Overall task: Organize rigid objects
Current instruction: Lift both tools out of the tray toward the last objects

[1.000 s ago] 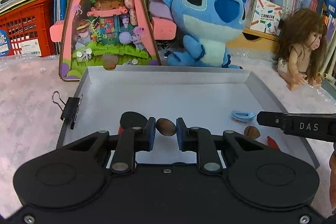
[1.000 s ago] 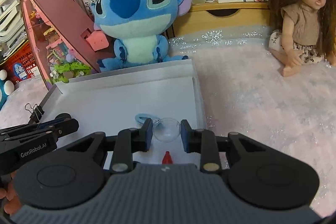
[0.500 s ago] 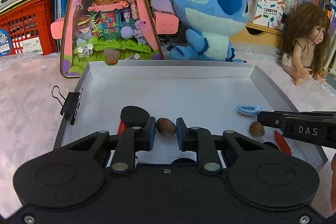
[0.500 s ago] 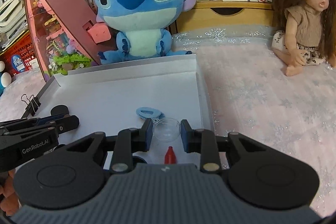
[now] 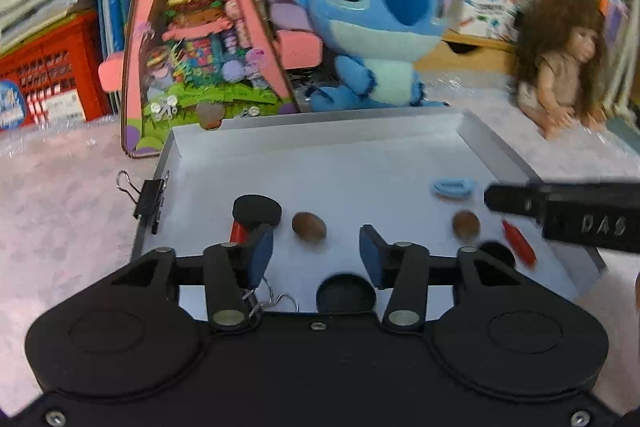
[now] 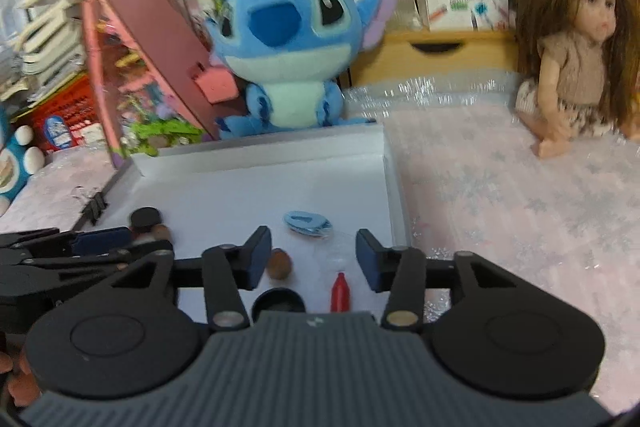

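Left gripper (image 5: 316, 253): jaws spread wide, holding nothing, low over white tray (image 5: 320, 163) on table (image 5: 60, 195). Brown nut (image 5: 308, 225) lying on tray floor just ahead, between the fingers. Black disc (image 5: 256, 209) just left of it.

Right gripper (image 6: 312, 259): jaws apart, empty. Second nut (image 6: 279, 264), red piece (image 6: 340, 293), clear dish (image 6: 334, 251), blue clip (image 6: 307, 222) on tray near it.
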